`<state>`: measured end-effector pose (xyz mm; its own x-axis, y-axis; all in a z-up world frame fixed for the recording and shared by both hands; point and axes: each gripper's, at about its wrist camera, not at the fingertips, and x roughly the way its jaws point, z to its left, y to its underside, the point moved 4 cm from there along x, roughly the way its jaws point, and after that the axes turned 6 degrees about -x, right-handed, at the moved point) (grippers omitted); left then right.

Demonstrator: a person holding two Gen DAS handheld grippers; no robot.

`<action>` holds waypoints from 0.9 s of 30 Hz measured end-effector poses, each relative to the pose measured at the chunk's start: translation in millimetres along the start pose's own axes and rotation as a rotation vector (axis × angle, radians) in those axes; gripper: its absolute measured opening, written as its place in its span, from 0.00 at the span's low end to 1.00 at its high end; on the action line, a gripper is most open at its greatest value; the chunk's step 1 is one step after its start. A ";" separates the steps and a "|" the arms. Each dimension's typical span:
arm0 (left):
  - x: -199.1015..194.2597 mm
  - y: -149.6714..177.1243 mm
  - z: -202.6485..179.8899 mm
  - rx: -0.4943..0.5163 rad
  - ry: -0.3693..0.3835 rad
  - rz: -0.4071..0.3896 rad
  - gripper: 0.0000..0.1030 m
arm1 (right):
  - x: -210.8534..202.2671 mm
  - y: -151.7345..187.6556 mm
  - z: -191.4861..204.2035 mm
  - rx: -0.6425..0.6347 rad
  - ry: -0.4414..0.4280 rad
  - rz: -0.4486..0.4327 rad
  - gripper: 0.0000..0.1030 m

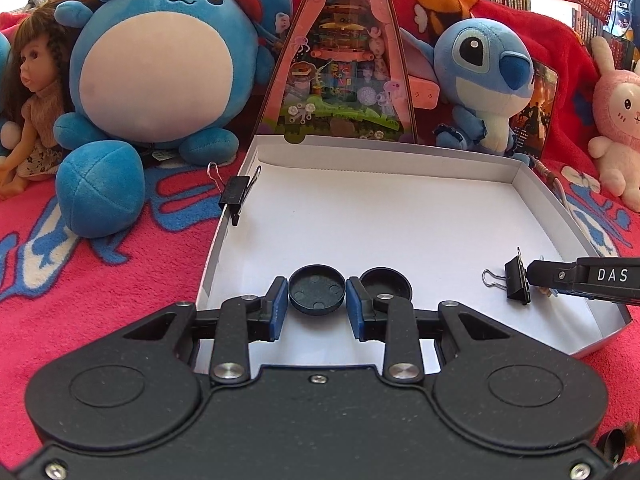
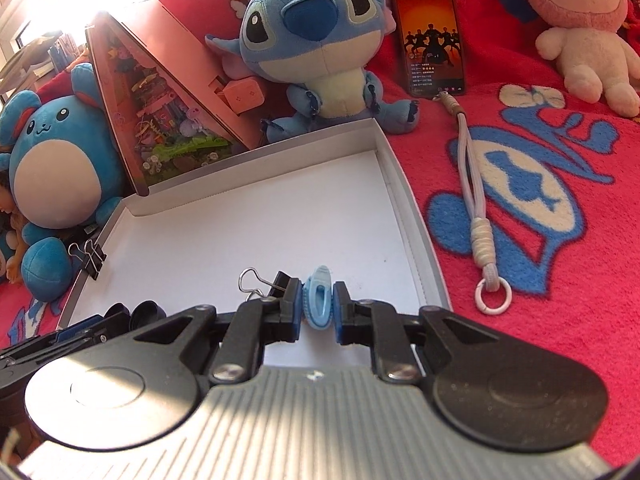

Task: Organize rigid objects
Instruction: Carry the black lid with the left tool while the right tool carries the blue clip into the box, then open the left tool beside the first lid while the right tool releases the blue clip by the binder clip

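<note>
A shallow white box (image 1: 400,220) lies open on the red blanket. My left gripper (image 1: 317,300) is shut on a round black cap (image 1: 316,289) just above the box floor. A second black cap (image 1: 386,282) lies right beside it. A black binder clip (image 1: 514,283) lies in the box at the right, next to my right gripper's finger (image 1: 580,280). Another binder clip (image 1: 236,194) is clipped on the box's left wall. My right gripper (image 2: 318,304) is shut on a light blue plastic clip (image 2: 319,300) over the box (image 2: 260,220), with the binder clip (image 2: 268,282) just left of it.
Plush toys stand around: a big blue one (image 1: 160,64), Stitch (image 1: 484,80), a pink bunny (image 1: 616,120), and a doll (image 1: 32,92). The pink box lid (image 1: 344,60) stands upright behind the box. A phone (image 2: 430,34) and a cord strap (image 2: 480,208) lie on the blanket at right.
</note>
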<state>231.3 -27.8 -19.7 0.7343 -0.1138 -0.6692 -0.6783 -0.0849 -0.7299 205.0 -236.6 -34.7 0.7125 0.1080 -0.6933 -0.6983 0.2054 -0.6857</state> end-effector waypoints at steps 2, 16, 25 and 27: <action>1.0 0.0 -1.1 0.001 0.003 0.001 0.29 | 0.5 -0.3 1.1 -0.005 -0.002 -0.003 0.19; -3.2 -0.6 -4.5 0.017 0.016 -0.012 0.37 | -5.7 -2.0 2.3 -0.026 -0.020 -0.033 0.29; -32.0 3.0 -6.8 0.065 0.015 -0.055 0.67 | -32.6 0.4 10.4 -0.116 -0.010 -0.107 0.59; -41.2 4.1 -6.7 0.068 0.021 -0.072 0.72 | -39.8 3.6 12.4 -0.138 -0.011 -0.122 0.61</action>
<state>198.1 -30.1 5.8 0.7797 -0.1305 -0.6124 -0.6201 -0.0264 -0.7840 175.0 -228.1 -6.8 0.7928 0.1008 -0.6010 -0.6087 0.0820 -0.7892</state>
